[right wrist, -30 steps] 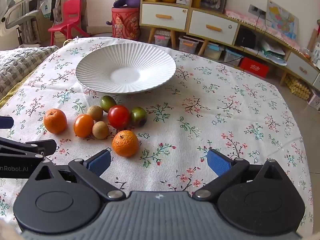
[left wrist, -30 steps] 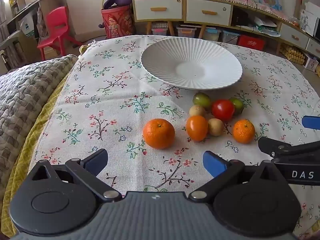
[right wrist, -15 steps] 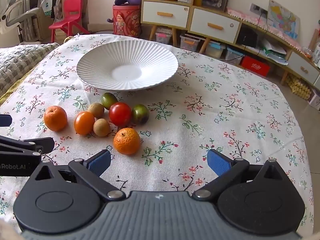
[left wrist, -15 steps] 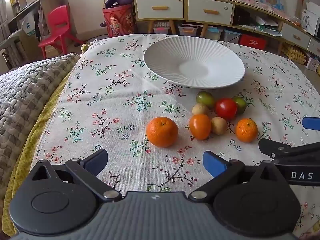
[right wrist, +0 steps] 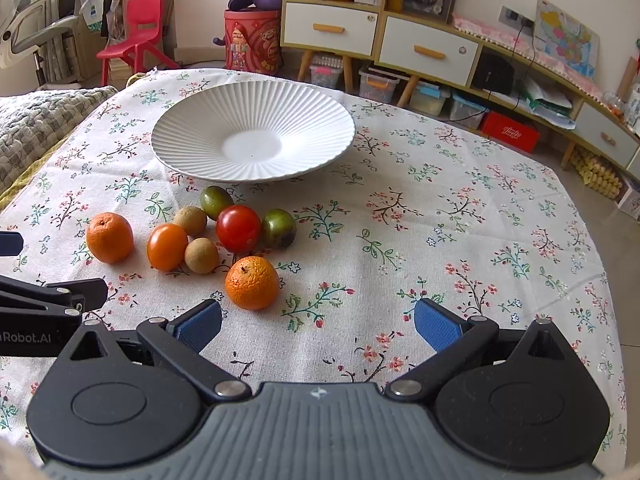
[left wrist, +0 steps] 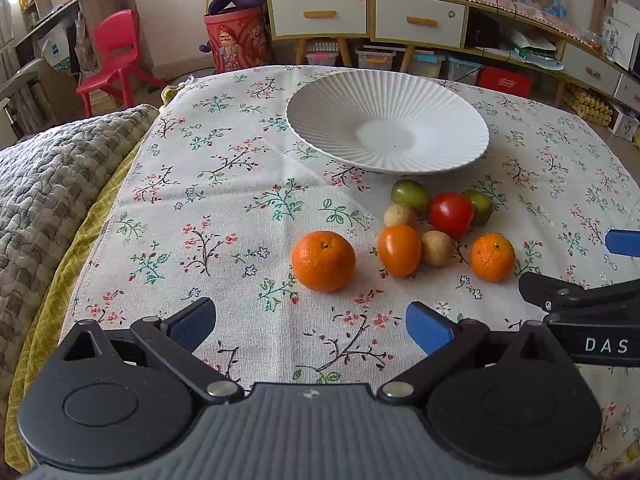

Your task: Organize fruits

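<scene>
From the left wrist, the left gripper (left wrist: 307, 322) hangs low over the cloth (left wrist: 224, 208) with its blue pads (left wrist: 191, 322) spread wide and nothing between them. The big orange (left wrist: 323, 261) sits just beyond the gap, roughly on its centre line, so this spread looks meant for a straight push forward onto it. It lies apart from the other fruit, which leaves room on both sides for the pads. To its right cluster an orange tomato (left wrist: 399, 250), two brown fruits (left wrist: 437, 248), a red tomato (left wrist: 451, 214), two green fruits (left wrist: 409, 194) and a small orange (left wrist: 492, 257). The plate (left wrist: 320, 120) stands empty behind them, the likely place for the fruit. The right gripper's arm crosses the right edge, close to the small orange.

From the right wrist, the right gripper (right wrist: 318, 324) is likewise released and empty, pads (right wrist: 436, 324) far apart. The small orange (right wrist: 252, 283) lies just ahead but left of the gap, near the left pad (right wrist: 200, 322), so a leftward shift seems needed. A brown fruit (right wrist: 201, 255) and the red tomato (right wrist: 239, 228) sit close behind it and could be nudged. The left gripper's arm enters at the left edge. Cabinets (right wrist: 380, 36), a red chair (right wrist: 138, 28) and a blanket (right wrist: 36, 120) lie outside the work.
</scene>
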